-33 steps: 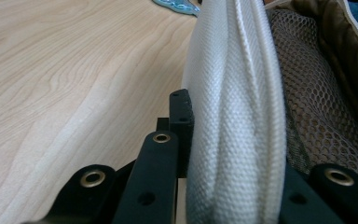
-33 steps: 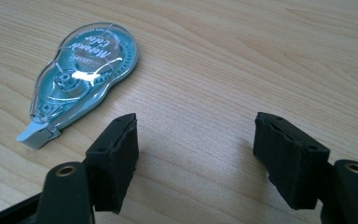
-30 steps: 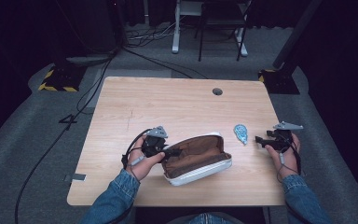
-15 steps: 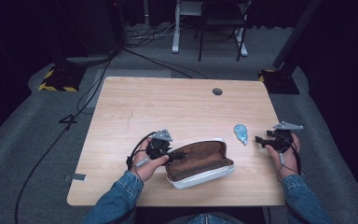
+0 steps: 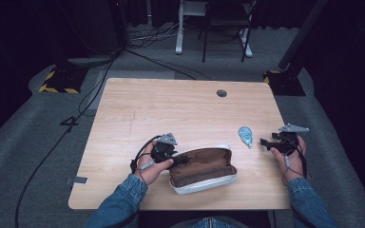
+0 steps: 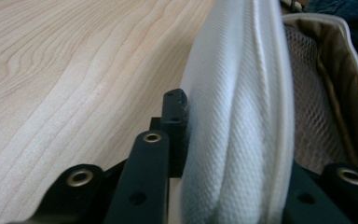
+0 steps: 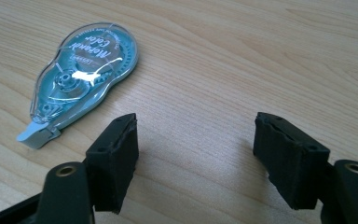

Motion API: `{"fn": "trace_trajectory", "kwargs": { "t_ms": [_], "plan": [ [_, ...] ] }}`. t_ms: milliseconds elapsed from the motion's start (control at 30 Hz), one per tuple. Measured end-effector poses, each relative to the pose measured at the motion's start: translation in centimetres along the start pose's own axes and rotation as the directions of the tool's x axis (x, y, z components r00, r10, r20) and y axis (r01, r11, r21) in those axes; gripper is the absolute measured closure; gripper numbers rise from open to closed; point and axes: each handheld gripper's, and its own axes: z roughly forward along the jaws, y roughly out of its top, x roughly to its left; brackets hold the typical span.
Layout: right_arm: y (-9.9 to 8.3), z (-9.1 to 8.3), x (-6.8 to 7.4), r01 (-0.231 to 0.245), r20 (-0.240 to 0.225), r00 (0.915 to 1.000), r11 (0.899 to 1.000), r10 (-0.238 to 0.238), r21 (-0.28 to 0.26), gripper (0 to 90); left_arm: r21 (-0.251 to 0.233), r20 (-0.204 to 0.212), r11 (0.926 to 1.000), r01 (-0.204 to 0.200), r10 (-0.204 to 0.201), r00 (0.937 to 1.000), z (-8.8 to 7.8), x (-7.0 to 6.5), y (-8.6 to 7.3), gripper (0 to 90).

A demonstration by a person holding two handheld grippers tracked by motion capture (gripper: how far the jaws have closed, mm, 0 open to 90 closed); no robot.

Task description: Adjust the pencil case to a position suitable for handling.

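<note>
An open pencil case [image 5: 202,167], white outside and brown inside, lies near the table's front edge. My left gripper [image 5: 182,160] is at its left end and holds its white fabric wall [image 6: 235,116] between its jaws. The jaws have just been opening, but the left pad [image 6: 175,109] still lies against the cloth. A mesh pocket [image 6: 314,121] shows inside the case. A clear blue correction tape roller [image 5: 245,136] [image 7: 86,70] lies flat to the case's right. My right gripper [image 5: 265,143] [image 7: 200,149] rests just right of the roller, open, with bare wood between its jaws.
The wooden table [image 5: 171,109] has a round cable hole [image 5: 221,93] near its far edge. Beyond the table are a chair, desk legs and floor cables. Dark floor surrounds the table.
My left hand has shifted slightly toward the near edge, and the case has settled a little with it. The right hand and the tape roller have stayed still.
</note>
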Motion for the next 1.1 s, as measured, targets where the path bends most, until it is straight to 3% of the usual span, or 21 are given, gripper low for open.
{"fn": "trace_trajectory", "kwargs": {
  "t_ms": [67,133,200,367,500,667,900,1067,1100],
  "plan": [
    [0.0,0.0,0.0,0.000,0.000,1.0000,1.000,0.000,0.000,31.1,-0.006,0.010,0.9999,0.013,-0.012,0.9999,0.0,0.1,0.0,74.1],
    [0.0,0.0,0.0,0.000,0.000,1.0000,1.000,0.000,0.000,31.1,-0.008,-0.022,1.0000,0.005,-0.005,0.9997,0.0,0.1,0.0,61.0],
    [0.0,0.0,0.0,0.000,0.000,1.0000,1.000,0.000,0.000,31.1,-0.002,-0.019,1.0000,0.003,-0.003,0.9998,0.1,0.0,0.0,59.4],
    [0.0,0.0,0.0,0.000,0.000,1.0000,1.000,0.000,0.000,31.1,-0.012,-0.058,0.9998,-0.014,0.014,0.9982,0.1,-0.2,0.3,38.3],
    [0.0,0.0,0.0,0.000,0.000,1.0000,1.000,0.000,0.000,31.1,-0.017,-0.076,0.9993,-0.032,0.031,0.9966,-0.1,-0.3,0.4,31.6],
    [0.0,0.0,0.0,0.000,0.000,1.0000,1.000,0.000,0.000,31.1,-0.019,-0.079,0.9990,-0.041,0.040,0.9961,-0.2,-0.5,0.6,33.6],
    [0.0,0.0,0.0,0.000,0.000,1.0000,1.000,0.000,0.000,31.1,-0.008,-0.075,0.9979,-0.064,0.063,0.9951,-0.4,-0.9,0.8,27.5],
    [0.0,0.0,0.0,0.000,0.000,1.0000,1.000,0.000,0.000,31.1,0.009,-0.062,0.9991,-0.042,0.042,0.9972,-0.6,-0.9,0.8,51.9],
    [0.0,0.0,0.0,0.000,0.000,1.0000,1.000,0.000,0.000,31.1,0.009,-0.062,0.9991,-0.042,0.042,0.9972,-0.6,-0.9,0.8,62.2]
  ]
}}
